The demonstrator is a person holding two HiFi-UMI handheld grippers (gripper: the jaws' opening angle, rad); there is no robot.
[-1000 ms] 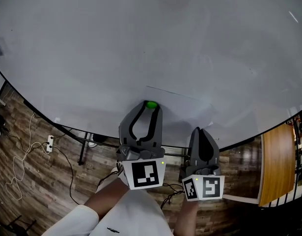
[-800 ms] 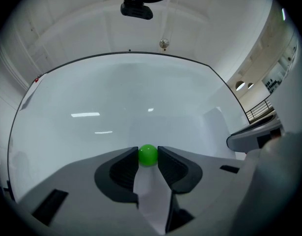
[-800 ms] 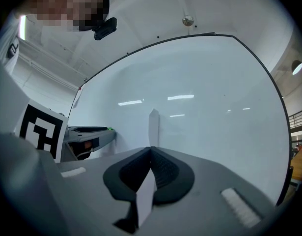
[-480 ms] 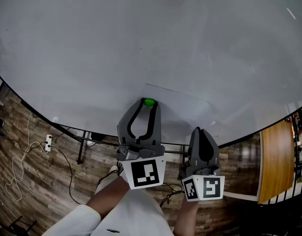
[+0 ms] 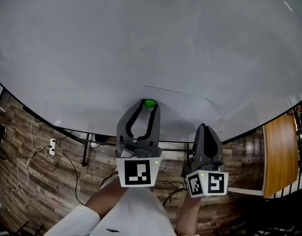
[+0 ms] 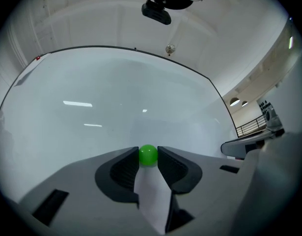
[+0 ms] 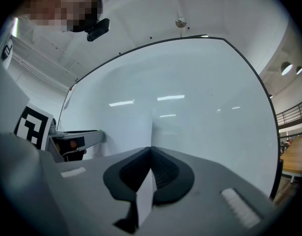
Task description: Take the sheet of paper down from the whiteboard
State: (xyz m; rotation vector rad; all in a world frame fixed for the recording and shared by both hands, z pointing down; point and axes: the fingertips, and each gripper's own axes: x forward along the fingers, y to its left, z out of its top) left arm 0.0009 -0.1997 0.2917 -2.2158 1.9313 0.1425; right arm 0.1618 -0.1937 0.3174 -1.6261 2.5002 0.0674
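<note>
The left gripper [image 5: 149,107] has its fingers spread fairly wide, their tips closed against either side of a round green magnet [image 6: 148,155] that sits at the sheet of paper's [image 5: 182,107] left side, up against the whiteboard [image 5: 92,48]. The right gripper [image 5: 205,128], just beside it, has its fingers pressed fully together, pinching a low edge of the sheet. The paper itself lies flat on the board's lower part, right above both grippers.
</note>
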